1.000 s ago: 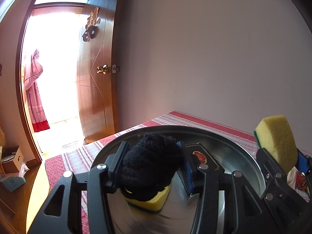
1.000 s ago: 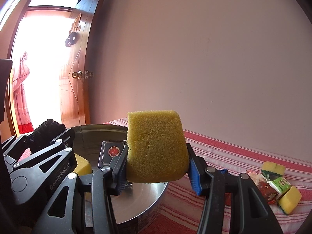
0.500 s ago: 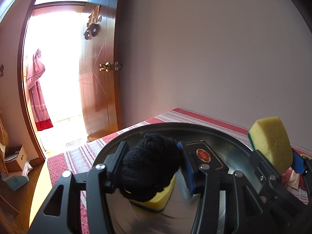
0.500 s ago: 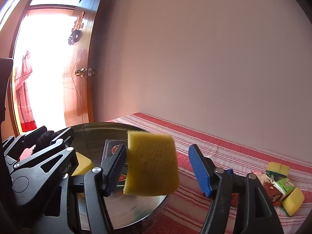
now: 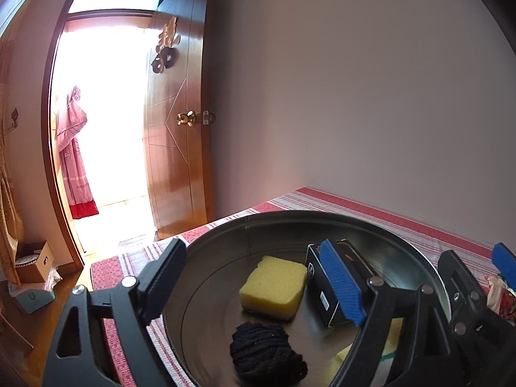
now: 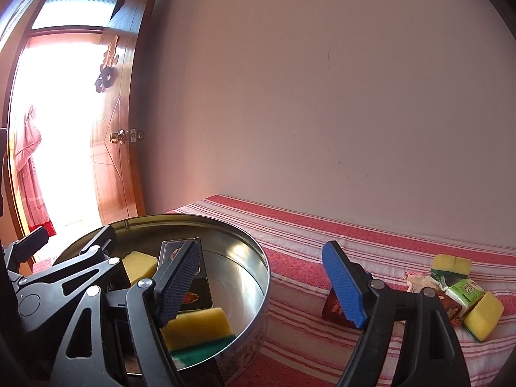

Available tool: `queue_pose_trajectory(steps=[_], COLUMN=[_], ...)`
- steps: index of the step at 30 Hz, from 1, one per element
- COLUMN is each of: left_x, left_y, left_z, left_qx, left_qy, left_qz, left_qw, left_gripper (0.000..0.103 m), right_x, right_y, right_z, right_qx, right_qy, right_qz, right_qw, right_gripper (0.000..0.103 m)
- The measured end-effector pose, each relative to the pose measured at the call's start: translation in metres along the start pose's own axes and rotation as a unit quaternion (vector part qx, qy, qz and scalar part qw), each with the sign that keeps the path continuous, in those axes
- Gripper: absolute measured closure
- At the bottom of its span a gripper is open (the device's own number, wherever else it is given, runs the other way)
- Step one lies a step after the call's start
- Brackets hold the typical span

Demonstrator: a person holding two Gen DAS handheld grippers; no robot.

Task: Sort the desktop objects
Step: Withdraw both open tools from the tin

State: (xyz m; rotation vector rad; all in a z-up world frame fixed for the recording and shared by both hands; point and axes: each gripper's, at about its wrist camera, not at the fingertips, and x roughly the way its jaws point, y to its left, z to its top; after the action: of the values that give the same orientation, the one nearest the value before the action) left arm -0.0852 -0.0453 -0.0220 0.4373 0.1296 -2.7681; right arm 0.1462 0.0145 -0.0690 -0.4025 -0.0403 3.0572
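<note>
While both grippers, left and right, are held wide open and empty, yarn and sponge are found in the tin below; a pickup from the pile ahead-right is judged next.

Our left gripper and right gripper: black cut-out linkage arms joined by silver screws, each pairing one dark ribbed finger pad with one bright blue.

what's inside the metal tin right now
In the metal tin: a black yarn ball, a yellow sponge, a black box and a green-backed sponge. The grippers hide part of the floor.
</note>
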Motion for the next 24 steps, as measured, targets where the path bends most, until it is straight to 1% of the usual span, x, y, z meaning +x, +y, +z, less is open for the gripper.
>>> queue_pose_trajectory(steps=[2,4,6,8,10,11,13,14,19,21,24], left_x=[-0.001,-0.002,-0.003,-0.004,-0.007,-0.009,-0.011,-0.012,-0.016,-0.018,-0.02], left_y=[0.003,0.004,0.004,0.003,0.002,0.002,0.005,0.007,0.014,0.014,0.013], left_z=[-0.001,-0.001,-0.001,0.0,0.0,-0.001,0.0,0.0,-0.001,-0.001,-0.001], left_qx=[-0.005,-0.008,-0.008,-0.005,-0.002,-0.002,-0.008,-0.013,-0.028,-0.027,-0.025], left_qy=[-0.002,-0.004,-0.007,-0.01,-0.016,-0.021,-0.027,-0.027,-0.033,-0.034,-0.035], left_qz=[0.002,0.005,0.005,0.007,0.011,0.014,0.018,0.02,0.028,0.027,0.022], left_qw=[1.0,0.9999,0.9999,0.9999,0.9998,0.9997,0.9994,0.9993,0.9987,0.9987,0.9988], left_gripper=[0.006,0.002,0.001,0.001,0.001,0.001,0.001,0.001,0.001,0.001,0.001], right_x=[-0.004,-0.008,-0.013,-0.023,-0.036,-0.043,-0.054,-0.058,-0.067,-0.068,-0.073], right_y=[-0.001,-0.003,-0.002,0.0,0.004,0.007,0.011,0.012,0.013,0.013,0.012], right_z=[-0.001,-0.002,-0.002,-0.002,0.0,0.0,-0.001,-0.002,-0.003,-0.003,-0.003], right_qx=[-0.002,-0.004,-0.007,-0.013,-0.026,-0.034,-0.046,-0.049,-0.049,-0.05,-0.046], right_qy=[-0.005,-0.011,-0.021,-0.044,-0.08,-0.101,-0.142,-0.156,-0.175,-0.178,-0.187], right_qz=[-0.007,-0.011,-0.02,-0.032,-0.061,-0.08,-0.111,-0.121,-0.126,-0.127,-0.124], right_qw=[1.0,1.0,1.0,0.998,0.995,0.991,0.983,0.979,0.975,0.974,0.973], right_gripper=[0.022,0.022,0.022,0.022,0.021,0.019,0.005,0.004,0.003,0.0,0.0])
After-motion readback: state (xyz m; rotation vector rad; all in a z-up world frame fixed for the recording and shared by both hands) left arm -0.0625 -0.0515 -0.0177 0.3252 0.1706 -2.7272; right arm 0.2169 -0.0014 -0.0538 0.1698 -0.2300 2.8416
